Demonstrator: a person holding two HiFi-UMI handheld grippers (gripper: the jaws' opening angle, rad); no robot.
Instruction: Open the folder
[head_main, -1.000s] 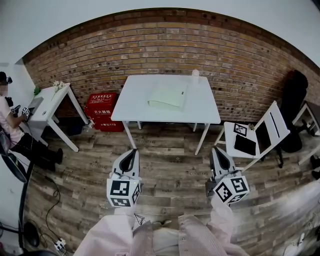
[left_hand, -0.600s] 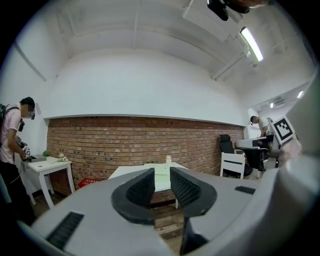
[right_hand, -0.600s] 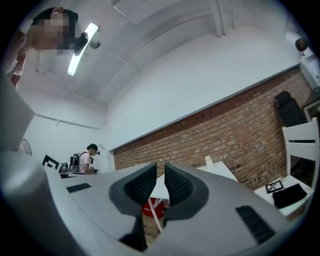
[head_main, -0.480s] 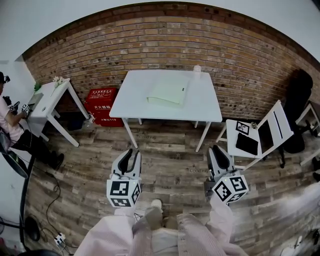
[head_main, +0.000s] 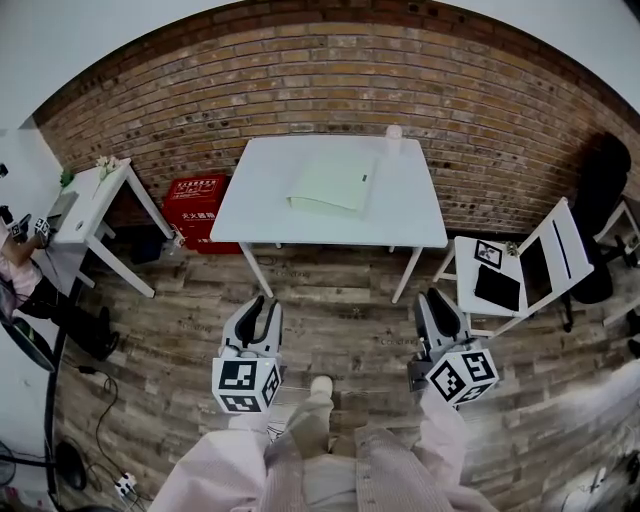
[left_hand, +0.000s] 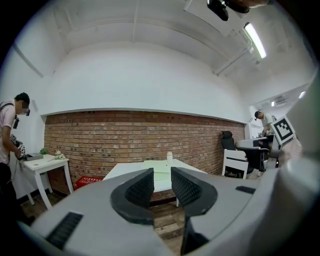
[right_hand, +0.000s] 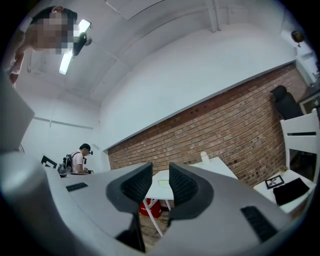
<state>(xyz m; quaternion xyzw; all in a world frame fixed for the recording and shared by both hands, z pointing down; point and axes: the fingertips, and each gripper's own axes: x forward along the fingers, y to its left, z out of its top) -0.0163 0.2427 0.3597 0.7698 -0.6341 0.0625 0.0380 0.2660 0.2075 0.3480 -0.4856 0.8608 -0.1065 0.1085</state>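
Observation:
A pale green folder lies shut on the white table against the brick wall, with a small white cup behind it. Both grippers hang over the wooden floor, well short of the table. My left gripper points at the table; its jaws have just been opening, with a gap and nothing between them. In the left gripper view the folder shows through the gap of that gripper. My right gripper is open by a narrow gap and empty. The right gripper frames the far table.
A small white side table and a red crate stand left of the table. A white folding chair with a black tablet stands to the right, with a black office chair beyond. A person sits at the far left.
The left jaws went from shut to open. The table sits slightly higher and nearer in the head view, and a shoe has come forward between the grippers.

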